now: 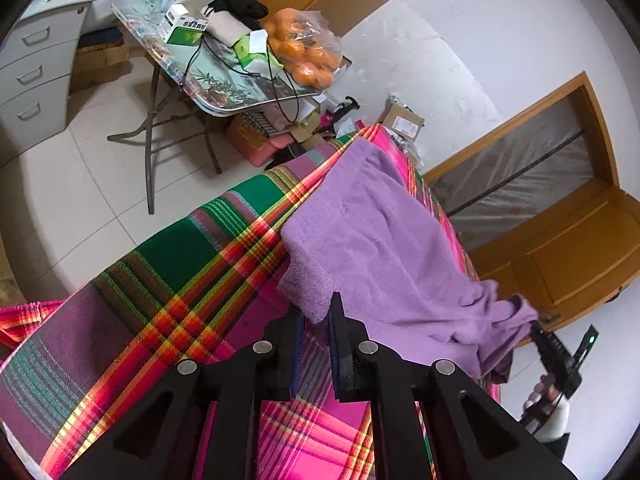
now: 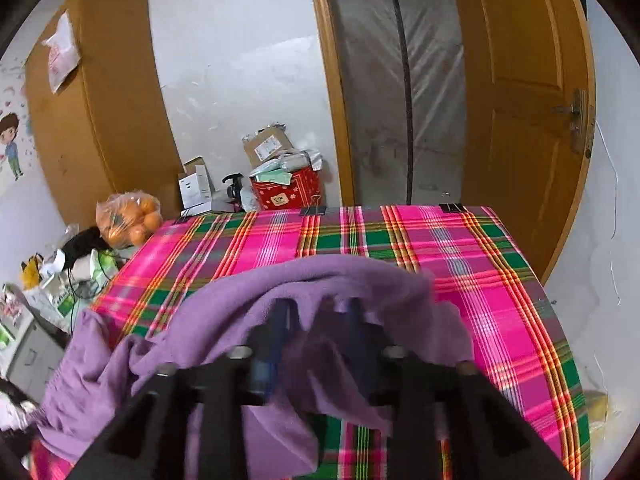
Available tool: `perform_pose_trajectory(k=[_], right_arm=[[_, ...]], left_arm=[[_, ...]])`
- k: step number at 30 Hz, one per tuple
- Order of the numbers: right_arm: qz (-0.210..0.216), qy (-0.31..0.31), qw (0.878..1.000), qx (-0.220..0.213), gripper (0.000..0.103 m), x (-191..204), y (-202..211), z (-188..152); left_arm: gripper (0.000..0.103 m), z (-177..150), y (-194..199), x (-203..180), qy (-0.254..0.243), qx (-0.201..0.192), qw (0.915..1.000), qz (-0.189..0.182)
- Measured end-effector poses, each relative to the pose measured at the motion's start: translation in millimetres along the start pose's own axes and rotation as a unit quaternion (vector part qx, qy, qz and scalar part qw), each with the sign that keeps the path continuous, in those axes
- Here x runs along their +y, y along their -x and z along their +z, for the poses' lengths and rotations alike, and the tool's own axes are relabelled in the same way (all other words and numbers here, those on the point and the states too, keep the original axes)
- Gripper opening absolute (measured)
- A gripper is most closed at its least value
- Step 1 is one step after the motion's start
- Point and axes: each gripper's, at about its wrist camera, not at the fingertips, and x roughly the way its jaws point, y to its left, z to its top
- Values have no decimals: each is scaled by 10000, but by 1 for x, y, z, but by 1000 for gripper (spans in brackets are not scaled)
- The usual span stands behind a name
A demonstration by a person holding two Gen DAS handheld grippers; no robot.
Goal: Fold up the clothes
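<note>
Left gripper (image 1: 316, 316): pinches the near hem of the purple garment (image 1: 384, 240)
Right gripper (image 2: 320, 308): jaws spread; cloth bunched between, grip unclear
Garment: on plaid tablecloth (image 2: 460, 252); far edge clear

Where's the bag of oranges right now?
In the left wrist view, the bag of oranges sits on the folding table's right end, beside the green boxes.
</note>
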Motion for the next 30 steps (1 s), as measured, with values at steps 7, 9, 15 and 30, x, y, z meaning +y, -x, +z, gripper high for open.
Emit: perform_pose_trajectory(k=[7, 9, 15, 30], right_arm=[[453, 101, 9958, 790, 47, 8, -6, -83], [404, 221, 9952, 866, 47, 8, -12, -92], [399, 349, 9939, 966, 9, 3, -39, -82], [2325, -578, 9708, 98, 3, -20, 133, -66]], left_arm=[[11, 1, -3, -1, -79, 26, 10000, -10], [11, 1, -3, -1, -105, 37, 9999, 0], [11, 1, -2, -2, -145, 31, 9999, 20], [11, 13, 37, -8, -358, -386, 9986, 40]])
